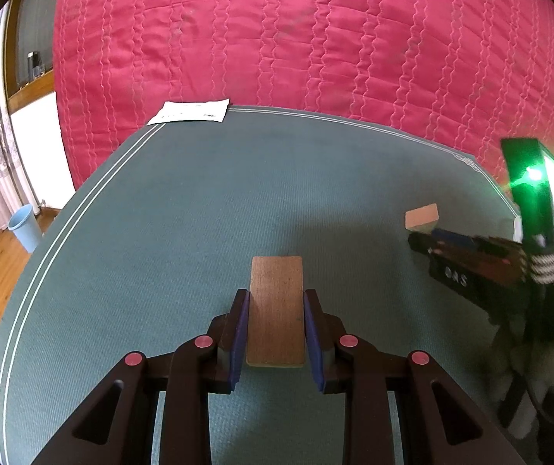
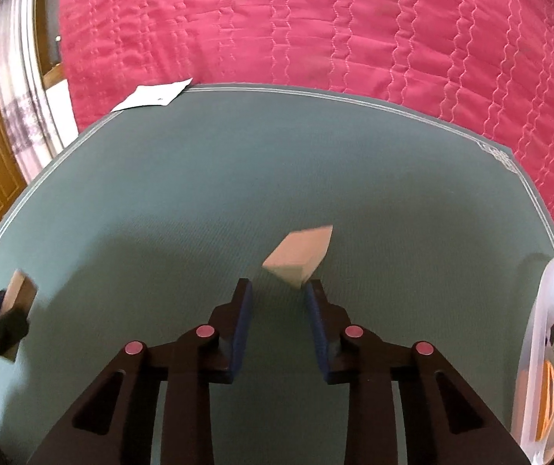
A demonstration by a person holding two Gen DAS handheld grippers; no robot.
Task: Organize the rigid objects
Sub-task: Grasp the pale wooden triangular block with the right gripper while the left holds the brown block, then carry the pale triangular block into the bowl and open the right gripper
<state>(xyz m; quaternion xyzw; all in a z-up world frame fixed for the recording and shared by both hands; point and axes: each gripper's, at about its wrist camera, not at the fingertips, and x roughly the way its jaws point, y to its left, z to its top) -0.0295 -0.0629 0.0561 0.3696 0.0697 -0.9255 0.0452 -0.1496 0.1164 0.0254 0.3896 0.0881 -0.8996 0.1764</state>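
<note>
My left gripper (image 1: pixel 276 298) is shut on a flat brown wooden block (image 1: pixel 276 310), held between its blue pads above the green mat (image 1: pixel 199 201). The same block (image 2: pixel 19 290) shows in the left gripper at the left edge of the right wrist view. My right gripper (image 2: pixel 278 288) is open and empty, just short of a pale wooden triangular block (image 2: pixel 300 254) that lies on the mat (image 2: pixel 199 178). That pale block (image 1: pixel 421 216) and the right gripper (image 1: pixel 424 241) also show at the right of the left wrist view.
A clear plastic bin (image 2: pixel 548 329) holding several wooden pieces stands at the mat's right edge. A white paper (image 1: pixel 191 111) lies at the mat's far left corner on the red quilt (image 1: pixel 315 38). A blue bucket (image 1: pixel 25 226) stands on the wooden floor at left.
</note>
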